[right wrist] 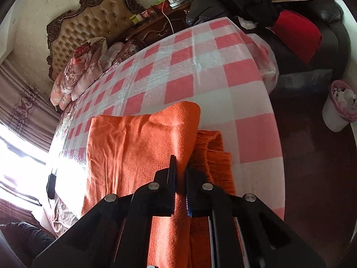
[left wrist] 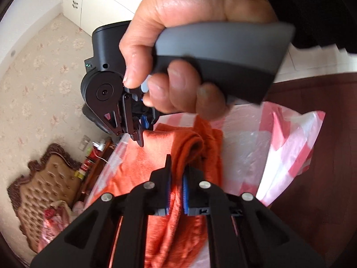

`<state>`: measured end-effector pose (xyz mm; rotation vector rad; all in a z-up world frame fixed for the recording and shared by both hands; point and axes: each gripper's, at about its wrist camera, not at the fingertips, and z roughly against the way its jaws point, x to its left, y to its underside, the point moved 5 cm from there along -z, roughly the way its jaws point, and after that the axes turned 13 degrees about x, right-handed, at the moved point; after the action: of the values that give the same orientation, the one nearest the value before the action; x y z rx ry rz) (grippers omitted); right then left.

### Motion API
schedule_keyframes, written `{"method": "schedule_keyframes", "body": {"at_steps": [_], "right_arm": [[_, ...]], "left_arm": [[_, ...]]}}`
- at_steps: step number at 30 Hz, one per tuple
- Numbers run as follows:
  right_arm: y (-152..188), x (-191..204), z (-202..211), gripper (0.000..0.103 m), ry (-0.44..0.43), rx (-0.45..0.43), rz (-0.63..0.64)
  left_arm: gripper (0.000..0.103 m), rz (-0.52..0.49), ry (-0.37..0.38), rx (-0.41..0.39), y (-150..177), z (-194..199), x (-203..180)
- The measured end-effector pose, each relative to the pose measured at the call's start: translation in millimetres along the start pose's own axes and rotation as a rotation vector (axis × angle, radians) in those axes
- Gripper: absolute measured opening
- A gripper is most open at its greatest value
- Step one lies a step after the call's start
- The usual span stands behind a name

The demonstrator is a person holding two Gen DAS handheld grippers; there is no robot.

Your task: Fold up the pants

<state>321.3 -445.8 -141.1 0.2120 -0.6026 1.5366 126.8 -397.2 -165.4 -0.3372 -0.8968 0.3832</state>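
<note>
The orange pants (right wrist: 138,143) lie on the red-and-white checked cloth (right wrist: 200,67) of a round table, partly folded, with a ribbed cuff (right wrist: 214,149) at the right. My right gripper (right wrist: 181,169) is shut on a raised fold of the pants. My left gripper (left wrist: 177,174) is shut on a bunched edge of the pants (left wrist: 156,160). In the left wrist view the right gripper (left wrist: 142,134) shows just ahead, held by a hand (left wrist: 178,44), its fingertips pinching the same cloth.
A tufted headboard (right wrist: 89,26) and floral bedding (right wrist: 80,67) stand beyond the table. A dark sofa with a red cushion (right wrist: 299,38) is at the right. A white bin (right wrist: 339,109) stands on the dark wooden floor (right wrist: 312,156).
</note>
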Motion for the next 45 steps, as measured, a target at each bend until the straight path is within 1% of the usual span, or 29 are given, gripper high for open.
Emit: {"method": "schedule_keyframes", "body": {"at_steps": [3,4,5,7,8,9,11,13,15,17,18,19,21,22,23,26,29,32,33,34,35,36,38,39,40,41,42,43,45], "right_arm": [[1.9,-8.2,2.2,0.013,0.008,-0.029,-0.017],[2.4,-7.6,6.8,0.015,0.028,-0.053,-0.019],[3.8,-7.4,13.9,0.02,0.08,-0.089,-0.022],[7.8,-7.2,29.0,0.024,0.21,-0.155,-0.022],[10.9,-6.6,33.3,0.027,0.251,-0.172,-0.021],[16.3,-6.6,34.0,0.034,0.281,-0.173,-0.024],[24.5,-9.5,25.4,0.044,0.315,-0.139,-0.032],[37.5,-13.6,15.5,0.044,0.333,-0.109,-0.053],[46.9,-15.0,11.6,0.044,0.295,-0.101,-0.069],[53.5,-17.4,9.5,0.044,0.262,-0.101,-0.091],[54.5,-17.7,8.7,0.044,0.254,-0.099,-0.101],[56.2,-20.5,7.0,0.043,0.246,-0.091,-0.123],[57.8,-22.1,6.1,0.04,0.237,-0.089,-0.148],[58.2,-21.1,6.5,0.039,0.245,-0.09,-0.151],[58.5,-19.9,5.7,0.039,0.256,-0.09,-0.156],[58.8,-13.6,2.1,0.038,0.27,-0.094,-0.173],[54.8,-2.6,-3.7,0.038,0.278,-0.102,-0.168],[47.0,3.0,-13.0,0.038,0.251,-0.113,-0.163],[45.2,3.0,-12.9,0.039,0.251,-0.114,-0.169],[44.3,2.3,-9.6,0.039,0.268,-0.12,-0.179],[45.3,1.1,-0.8,0.039,0.318,-0.14,-0.201],[46.8,3.1,10.7,0.039,0.375,-0.167,-0.216],[45.7,18.3,31.7,0.041,0.417,-0.236,-0.185],[42.2,29.4,39.8,0.05,0.421,-0.271,-0.166],[34.6,43.7,43.7,0.056,0.417,-0.299,-0.148],[24.1,59.5,41.2,0.07,0.406,-0.308,-0.121],[16.0,69.8,36.0,0.085,0.395,-0.306,-0.095],[2.7,83.4,26.8,0.086,0.395,-0.309,-0.055],[-23.6,96.7,5.6,0.086,0.468,-0.313,0.002]], "left_arm": [[0.026,0.043,0.072,0.02,-2.9,1.0,4.0],[0.04,0.065,0.109,0.01,-1.5,7.4,11.3],[0.055,0.088,0.133,-0.003,2.8,14.6,22.0],[0.062,0.183,0.173,-0.01,17.1,32.7,56.3],[0.063,0.271,0.207,0.013,30.0,37.7,80.6],[0.063,0.364,0.239,0.043,44.6,39.0,104.0],[0.063,0.606,0.317,0.148,90.1,30.7,156.2],[0.06,0.822,0.429,0.257,141.4,18.0,190.7],[0.06,0.98,0.57,0.34,182.7,7.1,206.9],[0.06,1.09,0.726,0.398,210.5,-6.3,203.6],[0.06,1.14,0.791,0.451,223.9,-14.7,195.4],[0.055,1.189,0.84,0.488,234.5,-21.4,191.2],[0.05,1.206,0.939,0.492,236.0,-24.2,183.4],[0.043,1.198,0.971,0.497,234.5,-27.9,181.3],[0.033,1.192,0.976,0.506,234.4,-31.6,178.5],[0.016,1.159,0.968,0.493,230.2,-41.4,186.5],[0.015,1.118,0.89,0.478,226.6,-45.6,196.0],[0.015,1.12,0.862,0.467,232.8,-51.0,200.5],[0.017,1.126,0.878,0.464,235.5,-50.7,203.1],[0.024,1.129,0.872,0.46,237.4,-46.9,207.1],[0.033,1.122,0.798,0.446,240.1,-38.6,215.9],[0.038,1.102,0.722,0.409,239.5,-29.5,224.4],[0.041,1.03,0.569,0.298,225.2,-15.9,247.8],[0.041,0.997,0.509,0.254,214.4,-15.5,255.6],[0.046,0.936,0.447,0.206,195.8,-19.6,262.1],[0.052,0.875,0.41,0.179,178.1,-28.7,263.7],[0.052,0.83,0.393,0.163,164.4,-39.8,263.7],[0.052,0.79,0.379,0.169,150.6,-57.5,262.8],[0.051,0.784,0.391,0.193,128.6,-91.5,262.9]]}}
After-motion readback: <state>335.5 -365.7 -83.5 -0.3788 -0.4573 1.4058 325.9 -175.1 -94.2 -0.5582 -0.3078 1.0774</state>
